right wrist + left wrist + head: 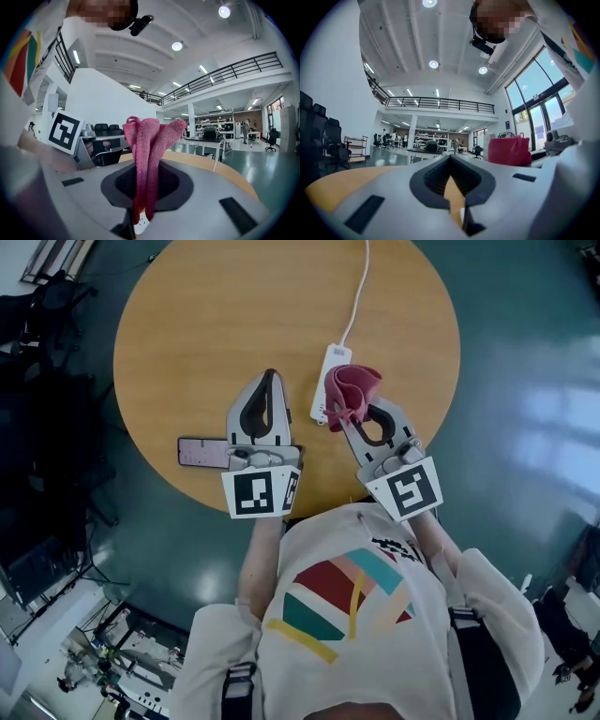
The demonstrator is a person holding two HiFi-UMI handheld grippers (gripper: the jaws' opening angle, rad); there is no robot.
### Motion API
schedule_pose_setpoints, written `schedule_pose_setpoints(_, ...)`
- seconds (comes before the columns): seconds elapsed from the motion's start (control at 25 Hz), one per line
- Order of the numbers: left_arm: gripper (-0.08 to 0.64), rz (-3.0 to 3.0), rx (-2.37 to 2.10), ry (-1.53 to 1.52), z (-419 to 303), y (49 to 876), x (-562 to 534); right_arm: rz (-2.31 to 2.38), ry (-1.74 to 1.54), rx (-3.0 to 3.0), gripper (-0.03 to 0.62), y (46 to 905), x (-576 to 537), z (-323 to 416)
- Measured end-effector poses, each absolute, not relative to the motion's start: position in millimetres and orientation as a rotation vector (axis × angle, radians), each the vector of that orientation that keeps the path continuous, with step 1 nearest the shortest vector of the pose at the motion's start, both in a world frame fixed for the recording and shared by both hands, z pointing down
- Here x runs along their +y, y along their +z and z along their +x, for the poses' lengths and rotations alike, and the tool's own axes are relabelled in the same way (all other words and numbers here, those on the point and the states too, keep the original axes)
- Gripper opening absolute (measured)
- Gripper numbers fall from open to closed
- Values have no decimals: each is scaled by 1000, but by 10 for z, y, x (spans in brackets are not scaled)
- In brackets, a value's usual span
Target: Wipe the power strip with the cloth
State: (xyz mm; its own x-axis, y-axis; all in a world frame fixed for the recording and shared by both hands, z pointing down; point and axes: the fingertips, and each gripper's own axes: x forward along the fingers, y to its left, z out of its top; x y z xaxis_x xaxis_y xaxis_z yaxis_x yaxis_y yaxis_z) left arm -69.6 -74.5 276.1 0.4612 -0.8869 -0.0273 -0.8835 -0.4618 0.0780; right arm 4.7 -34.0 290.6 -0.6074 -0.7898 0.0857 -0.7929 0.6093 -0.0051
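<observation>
In the head view the white power strip [334, 379] lies on the round wooden table [206, 324], its cable [359, 292] running to the far edge. My right gripper [342, 416] is shut on a bunched pink cloth [353, 390], which hangs just right of the strip's near end, above the table. In the right gripper view the cloth [150, 140] stands up between the jaws. My left gripper [271, 377] is held level left of the strip, shut and holding nothing. In the left gripper view its jaws meet at the tip [450, 158], and the cloth [509, 151] shows to the right.
A dark phone [201, 453] lies on the table near its front edge, partly under my left gripper. The table's rim curves close to my body. Dark green floor surrounds it, with black chairs [47, 427] to the left.
</observation>
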Motion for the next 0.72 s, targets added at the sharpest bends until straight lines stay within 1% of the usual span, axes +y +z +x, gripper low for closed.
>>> schedule_pose_setpoints(0.32,43,2621,-1623,-99,-713,2786,-738,1363,81,-2716,40,2960,-285,140)
schedule_pose_setpoints(0.72,43,2612,-1605,-70,-691,2878,-697,1435,88,-2595,38,3176,-341,498)
